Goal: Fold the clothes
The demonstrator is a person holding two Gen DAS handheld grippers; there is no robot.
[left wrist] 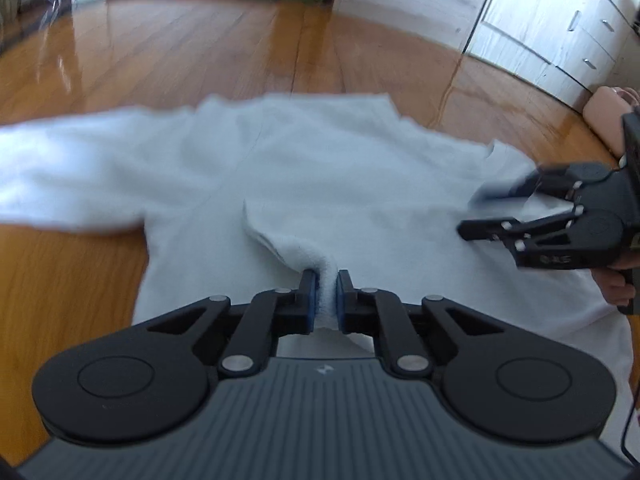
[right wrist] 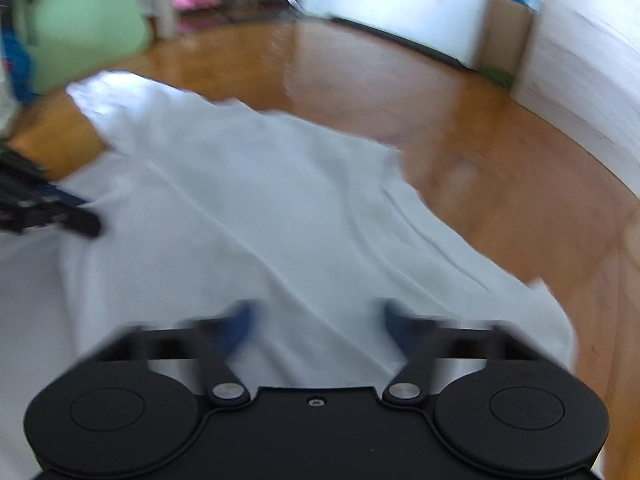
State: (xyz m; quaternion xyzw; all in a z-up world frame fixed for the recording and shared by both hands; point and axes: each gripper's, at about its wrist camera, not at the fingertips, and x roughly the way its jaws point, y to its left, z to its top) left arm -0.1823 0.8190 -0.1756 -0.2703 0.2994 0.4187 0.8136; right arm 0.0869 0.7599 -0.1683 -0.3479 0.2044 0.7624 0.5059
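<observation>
Left gripper [left wrist: 327,292]: clenched on a raised fold of the white garment [left wrist: 320,168], blue pads [left wrist: 313,300] pinching a ridge of fleecy cloth near the hem edge closest to the camera. Right gripper [right wrist: 316,320]: released, jaws spread wide, hovering just above the cloth, nothing between them; blurred in its own view. Seen from the left wrist, right gripper at the garment's right side, fingers pointing across the cloth. Garment spread flat on the wooden floor [left wrist: 200,48], sleeves reaching out left and right, body running away from the left camera toward the far edge. White cabinets [left wrist: 560,24] with drawers beyond, at the floor's far right; contents not visible.
</observation>
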